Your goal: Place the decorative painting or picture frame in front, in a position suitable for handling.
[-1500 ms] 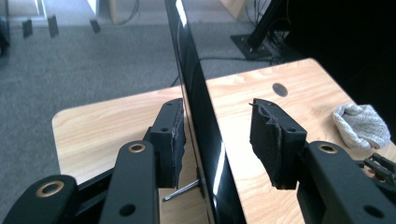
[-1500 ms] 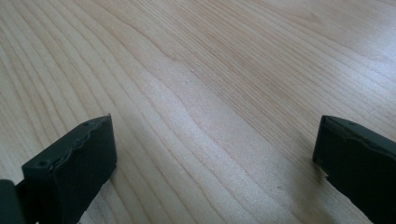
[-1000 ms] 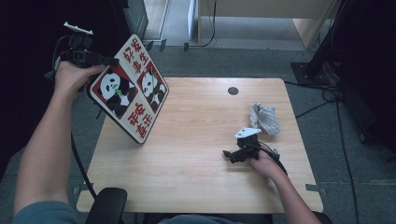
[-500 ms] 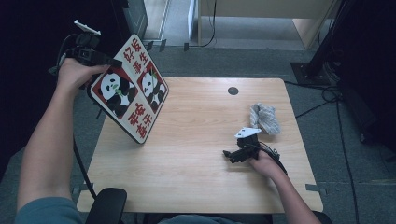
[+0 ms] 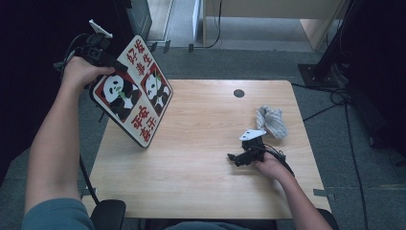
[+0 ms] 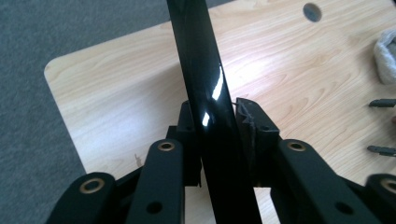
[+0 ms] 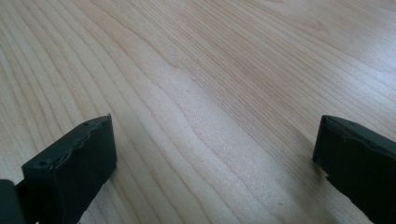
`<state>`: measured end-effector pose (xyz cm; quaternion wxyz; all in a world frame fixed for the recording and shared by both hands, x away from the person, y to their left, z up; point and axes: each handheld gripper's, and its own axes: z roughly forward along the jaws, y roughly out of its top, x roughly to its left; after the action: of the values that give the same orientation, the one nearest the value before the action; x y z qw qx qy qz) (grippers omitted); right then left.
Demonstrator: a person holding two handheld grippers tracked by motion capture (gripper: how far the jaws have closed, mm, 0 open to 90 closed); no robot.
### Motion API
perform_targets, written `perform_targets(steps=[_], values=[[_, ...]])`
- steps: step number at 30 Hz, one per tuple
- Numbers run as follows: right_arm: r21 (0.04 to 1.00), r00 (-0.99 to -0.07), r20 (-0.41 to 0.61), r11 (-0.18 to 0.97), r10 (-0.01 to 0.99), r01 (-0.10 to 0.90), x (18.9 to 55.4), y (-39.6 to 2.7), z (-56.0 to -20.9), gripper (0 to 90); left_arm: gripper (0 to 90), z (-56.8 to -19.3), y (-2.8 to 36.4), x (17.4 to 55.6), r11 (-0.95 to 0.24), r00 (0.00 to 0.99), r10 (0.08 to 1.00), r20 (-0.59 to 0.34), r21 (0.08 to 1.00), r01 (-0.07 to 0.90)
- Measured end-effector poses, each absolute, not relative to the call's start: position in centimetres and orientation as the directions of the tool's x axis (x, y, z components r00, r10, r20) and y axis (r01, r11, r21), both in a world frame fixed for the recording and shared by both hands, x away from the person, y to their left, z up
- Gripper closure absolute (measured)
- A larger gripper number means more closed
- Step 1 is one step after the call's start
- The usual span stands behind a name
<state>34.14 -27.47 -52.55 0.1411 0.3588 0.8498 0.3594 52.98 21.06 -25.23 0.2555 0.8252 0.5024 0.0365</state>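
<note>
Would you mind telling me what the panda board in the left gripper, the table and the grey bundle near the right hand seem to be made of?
The panda board looks like rigid plastic or lacquered board: its black edge is glossy, with bright highlights. The table looks like light wood or wood-look laminate with a matt finish and visible grain. The grey bundle looks like crumpled soft cloth.

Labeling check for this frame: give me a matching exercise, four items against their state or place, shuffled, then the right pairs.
Column 1
1. left tool
2. right tool
3. panda board
4. grey cloth

Column 2
A. crumpled on the table near its right edge
B. tilted, its lower corner on the table's left side
C. jaws apart, nothing between them, low over the wood
D. jaws on the board's black edge, just been closing

Pairs: 1-D, 2-C, 3-B, 4-A
</note>
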Motion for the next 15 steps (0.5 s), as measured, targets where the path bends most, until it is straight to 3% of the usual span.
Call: perform_targets(steps=[15], values=[[0.712, -0.723, 0.02, 0.498, 0.691, 0.495, 34.8, -27.1, -52.5, 0.0, 78.8, -24.4, 19.9, 52.3, -0.342, 0.459, 0.862, -0.217, 0.421, 0.84]])
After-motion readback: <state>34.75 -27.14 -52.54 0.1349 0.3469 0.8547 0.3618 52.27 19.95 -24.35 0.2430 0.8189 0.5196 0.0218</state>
